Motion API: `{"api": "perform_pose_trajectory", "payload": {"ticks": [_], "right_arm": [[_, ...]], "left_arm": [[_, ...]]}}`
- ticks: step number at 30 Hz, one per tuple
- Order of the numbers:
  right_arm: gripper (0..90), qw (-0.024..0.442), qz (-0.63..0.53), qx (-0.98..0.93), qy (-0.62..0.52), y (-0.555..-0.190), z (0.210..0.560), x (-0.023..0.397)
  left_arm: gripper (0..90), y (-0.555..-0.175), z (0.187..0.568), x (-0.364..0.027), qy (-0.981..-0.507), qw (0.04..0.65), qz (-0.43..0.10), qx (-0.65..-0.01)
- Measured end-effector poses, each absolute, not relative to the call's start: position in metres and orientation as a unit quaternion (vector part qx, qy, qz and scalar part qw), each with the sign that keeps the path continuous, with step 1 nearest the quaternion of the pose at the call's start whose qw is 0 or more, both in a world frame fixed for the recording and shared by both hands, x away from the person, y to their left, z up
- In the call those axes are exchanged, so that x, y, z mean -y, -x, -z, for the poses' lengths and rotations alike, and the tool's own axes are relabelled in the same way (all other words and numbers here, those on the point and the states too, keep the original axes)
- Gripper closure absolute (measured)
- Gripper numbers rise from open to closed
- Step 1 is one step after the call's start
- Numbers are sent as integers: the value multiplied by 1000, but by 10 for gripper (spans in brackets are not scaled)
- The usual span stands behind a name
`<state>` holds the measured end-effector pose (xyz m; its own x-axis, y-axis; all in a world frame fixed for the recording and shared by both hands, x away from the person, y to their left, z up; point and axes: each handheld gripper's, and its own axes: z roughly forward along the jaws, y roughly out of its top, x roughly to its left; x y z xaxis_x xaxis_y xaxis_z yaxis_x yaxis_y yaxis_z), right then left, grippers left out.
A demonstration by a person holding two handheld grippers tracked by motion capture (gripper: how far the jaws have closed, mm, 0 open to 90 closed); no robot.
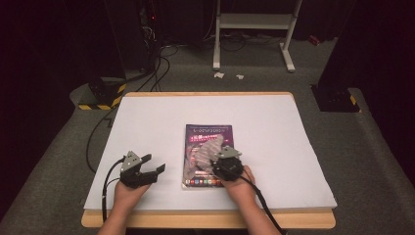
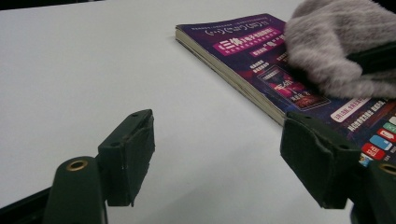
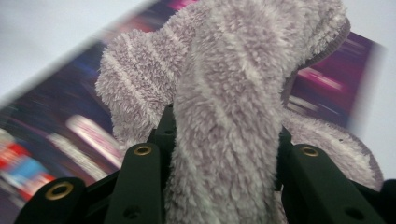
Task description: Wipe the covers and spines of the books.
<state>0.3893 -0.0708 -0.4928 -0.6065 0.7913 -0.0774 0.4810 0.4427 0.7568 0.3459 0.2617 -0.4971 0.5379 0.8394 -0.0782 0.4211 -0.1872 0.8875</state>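
A purple-covered book (image 1: 208,139) lies flat in the middle of the white table (image 1: 161,117), and its spine edge runs across the left gripper view (image 2: 243,51). A fluffy grey cloth (image 1: 208,152) rests on the cover. My right gripper (image 1: 224,164) is shut on that cloth (image 3: 224,107), whose pile bulges up between the jaws over the blurred book cover (image 3: 60,116). My left gripper (image 1: 154,165) stands open on the table left of the book, nothing between its fingers (image 2: 128,156). The cloth (image 2: 341,46) shows at the upper right there.
The white table top sits on a wooden board (image 1: 205,220). Behind it stand a white frame (image 1: 254,29) on the grey floor, floor cables (image 1: 156,68) and a yellow-black striped base (image 1: 100,93).
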Motion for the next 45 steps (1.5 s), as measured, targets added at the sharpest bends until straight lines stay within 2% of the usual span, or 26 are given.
{"api": "perform_pose_trajectory", "payload": {"ticks": [6,11,17,25,29,35,45], "right_arm": [[612,231,-352,-795,-437,-389,493,122],[613,236,-348,-795,-437,-389,493,114],[613,222,-356,-815,-401,-392,493,75],[611,184,-372,-845,-337,-393,492,-2],[610,182,-373,-848,-329,-395,493,-19],[608,192,-366,-841,-349,-400,492,6],[608,230,-345,-796,-440,-411,490,103]], "left_arm": [[265,-346,498,-261,-740,471,-219,-428],[265,-345,498,-260,-739,471,-220,-428],[264,-345,498,-261,-739,471,-219,-428],[264,-345,498,-264,-737,475,-218,-428],[264,-345,497,-265,-736,477,-219,-428],[264,-346,498,-264,-736,477,-216,-428],[265,-346,499,-262,-738,475,-215,-428]]}}
